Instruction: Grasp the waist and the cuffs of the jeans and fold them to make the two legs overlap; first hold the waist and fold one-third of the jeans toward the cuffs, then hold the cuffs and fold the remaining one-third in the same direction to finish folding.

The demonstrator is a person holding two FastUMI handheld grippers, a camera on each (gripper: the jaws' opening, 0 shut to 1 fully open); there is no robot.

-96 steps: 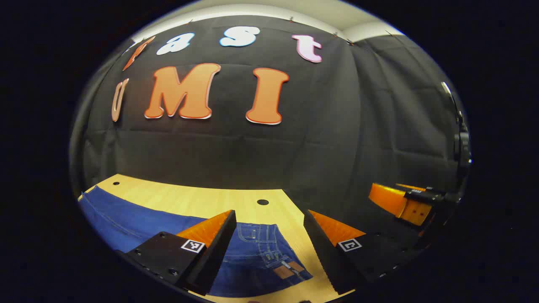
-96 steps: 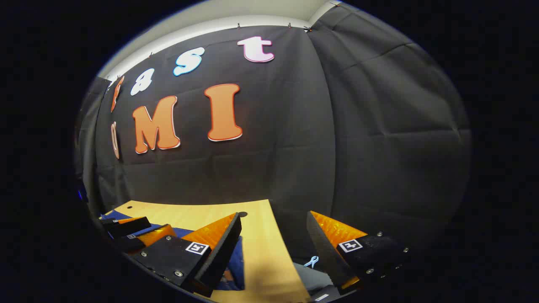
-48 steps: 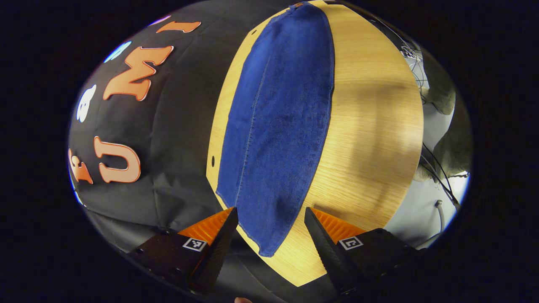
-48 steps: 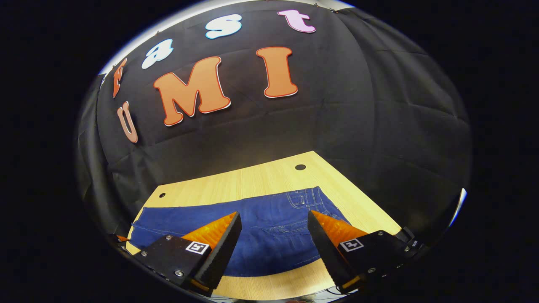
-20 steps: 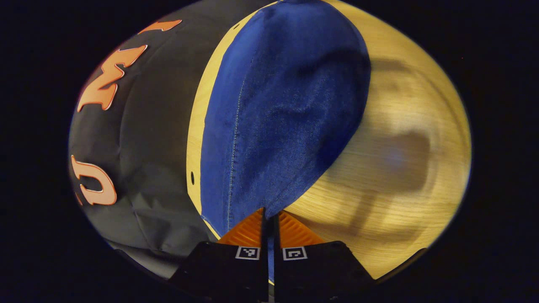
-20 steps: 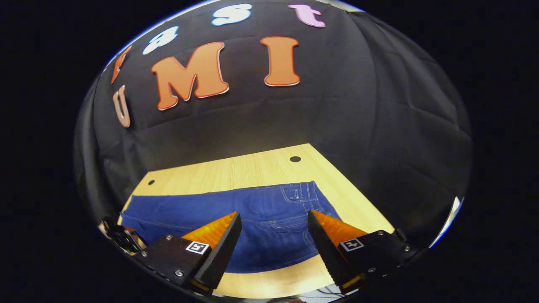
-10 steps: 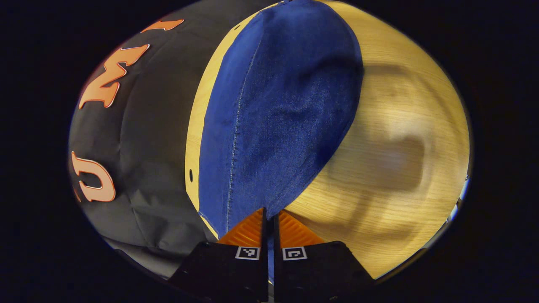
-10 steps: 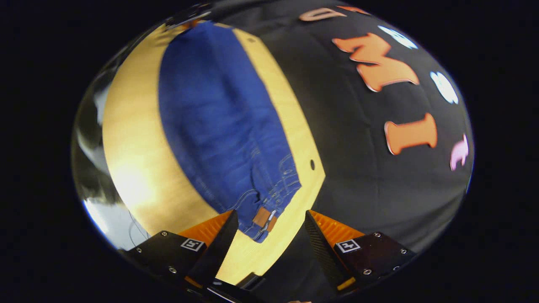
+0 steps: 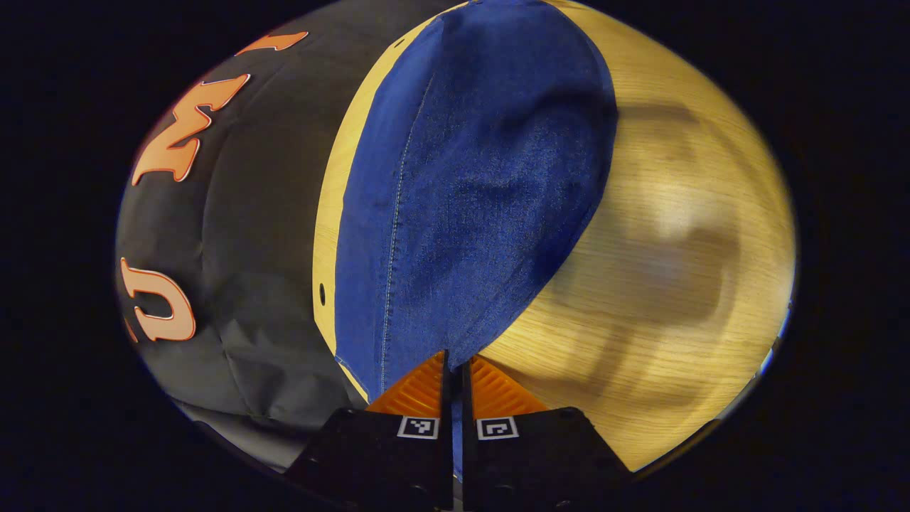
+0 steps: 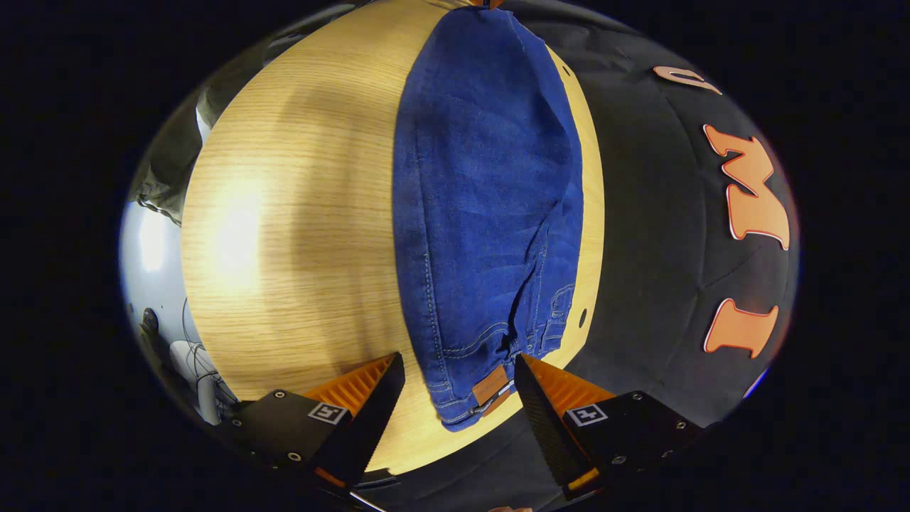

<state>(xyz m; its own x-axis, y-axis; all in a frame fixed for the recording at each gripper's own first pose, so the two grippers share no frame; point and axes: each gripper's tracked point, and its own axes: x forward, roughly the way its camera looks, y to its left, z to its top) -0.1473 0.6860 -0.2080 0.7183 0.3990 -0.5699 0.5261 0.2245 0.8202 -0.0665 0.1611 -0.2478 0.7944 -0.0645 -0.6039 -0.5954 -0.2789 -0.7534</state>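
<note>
Blue jeans (image 9: 462, 185) lie stretched along a light wooden table (image 9: 668, 235), one leg on top of the other. My left gripper (image 9: 455, 363) is shut on the cuff end, denim pinched between its orange fingers, and the cloth rises slightly toward them. In the right gripper view the jeans (image 10: 483, 199) run away from me, the waist with its brown leather patch (image 10: 490, 387) nearest. My right gripper (image 10: 458, 370) is open, its fingers standing either side of the waist, a little above it.
The black cloth wall (image 10: 675, 235) runs close along one long side of the table (image 10: 284, 213). The table has small round holes (image 10: 582, 317) near that edge. Cables and white floor (image 10: 178, 341) show beyond the other side.
The left gripper came to the cuffs and shut on them, and holds there. The right gripper turned to face along the jeans and moved up to the waist, staying open.
</note>
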